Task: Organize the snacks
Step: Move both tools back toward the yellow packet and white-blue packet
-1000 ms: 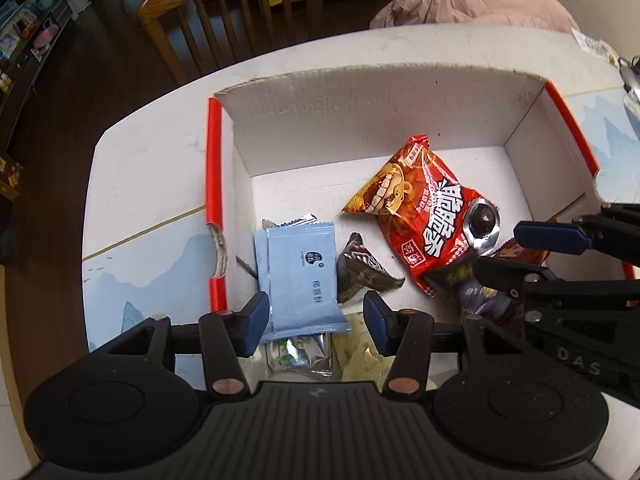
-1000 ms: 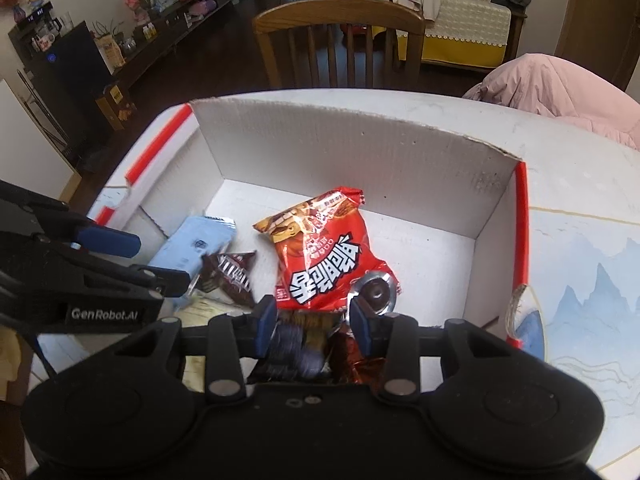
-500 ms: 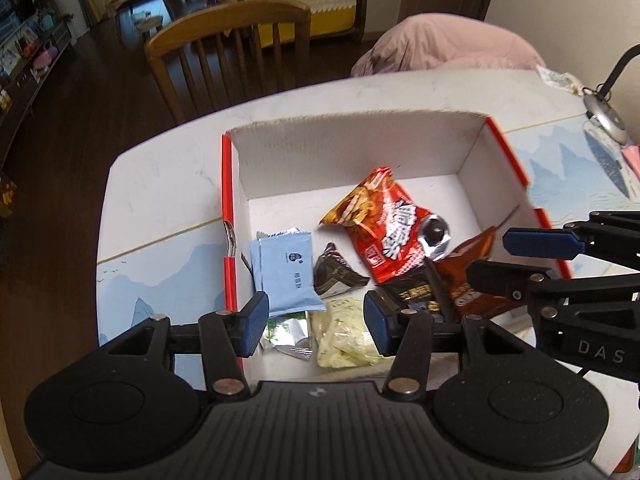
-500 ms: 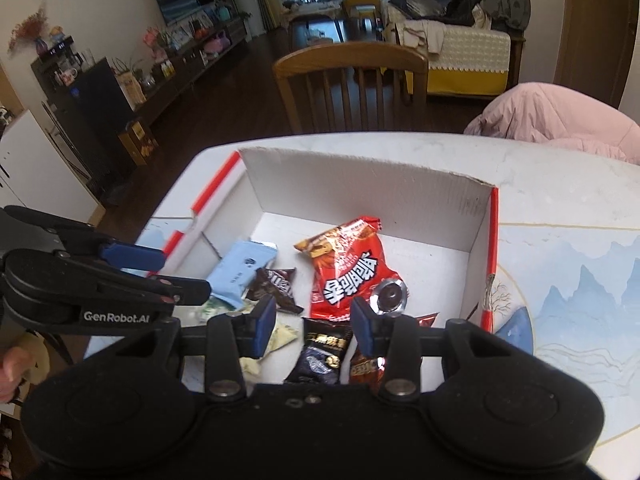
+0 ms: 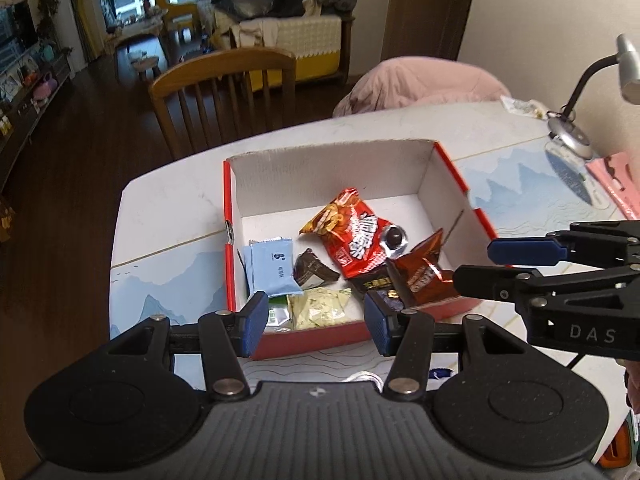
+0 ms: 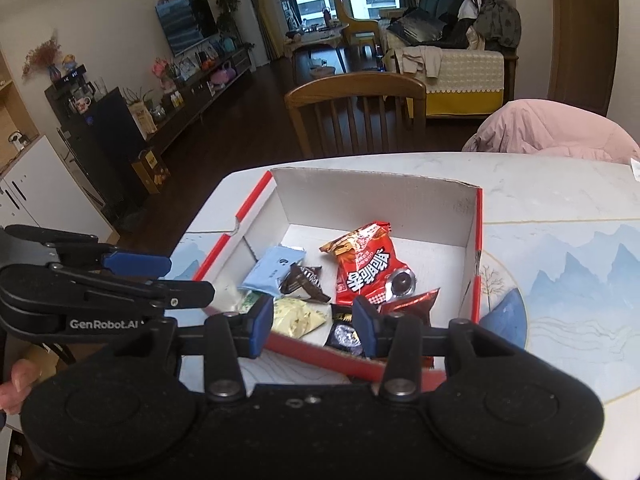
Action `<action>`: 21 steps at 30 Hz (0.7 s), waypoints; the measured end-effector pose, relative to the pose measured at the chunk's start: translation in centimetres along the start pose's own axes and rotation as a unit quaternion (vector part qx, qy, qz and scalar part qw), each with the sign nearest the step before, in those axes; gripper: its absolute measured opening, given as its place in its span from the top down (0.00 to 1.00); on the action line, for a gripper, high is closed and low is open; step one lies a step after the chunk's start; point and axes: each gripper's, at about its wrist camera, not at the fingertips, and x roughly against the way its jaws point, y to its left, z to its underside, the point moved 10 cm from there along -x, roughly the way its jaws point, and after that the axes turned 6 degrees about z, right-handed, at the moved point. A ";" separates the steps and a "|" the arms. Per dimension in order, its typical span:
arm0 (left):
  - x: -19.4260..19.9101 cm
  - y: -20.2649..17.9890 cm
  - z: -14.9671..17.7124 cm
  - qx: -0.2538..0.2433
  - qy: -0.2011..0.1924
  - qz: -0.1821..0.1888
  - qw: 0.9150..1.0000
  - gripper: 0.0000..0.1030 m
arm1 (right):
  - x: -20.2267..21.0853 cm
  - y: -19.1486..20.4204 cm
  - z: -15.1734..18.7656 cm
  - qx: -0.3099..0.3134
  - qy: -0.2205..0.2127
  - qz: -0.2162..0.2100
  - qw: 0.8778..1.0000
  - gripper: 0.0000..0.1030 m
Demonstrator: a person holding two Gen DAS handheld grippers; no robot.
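Observation:
A red-edged cardboard box (image 5: 227, 240) (image 6: 376, 200) stands on the table with several snack packets in it. These include a red bag (image 5: 352, 236) (image 6: 366, 266), a light blue packet (image 5: 274, 266) (image 6: 274, 270), a dark chocolate packet (image 5: 310, 272), a pale yellow packet (image 5: 320, 308) and a brown-red packet (image 5: 420, 272). My left gripper (image 5: 316, 326) (image 6: 180, 278) hovers open above the box's near wall and holds nothing. My right gripper (image 6: 314, 326) (image 5: 496, 266) hangs over the near right corner. Its jaws are opening with nothing between them.
Behind the table's far edge stand a wooden chair (image 5: 224, 92) and a pink padded garment (image 5: 416, 84). A desk lamp (image 5: 572, 136) and a pink sheet (image 5: 612, 180) sit at the right of the blue mountain-print mat (image 6: 568, 280). A person's thumb (image 6: 16, 380) shows at the lower left.
Both grippers have drawn back and up, out of the box, so the whole box now shows. The dark packet that was between the right fingers now lies in the box's near corner.

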 end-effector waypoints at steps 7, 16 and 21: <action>3.0 -0.9 1.9 -0.011 -0.033 0.010 0.999 0.42 | 2.2 0.7 2.0 -0.010 -0.009 -0.006 1.000 0.53; 4.6 -0.8 5.5 0.009 -0.047 0.024 0.999 0.31 | 3.5 1.1 4.7 -0.013 -0.021 -0.007 1.000 0.23; 4.8 -0.4 7.4 0.017 -0.048 0.024 0.998 0.30 | 3.6 1.1 6.3 -0.017 -0.019 -0.008 1.000 0.16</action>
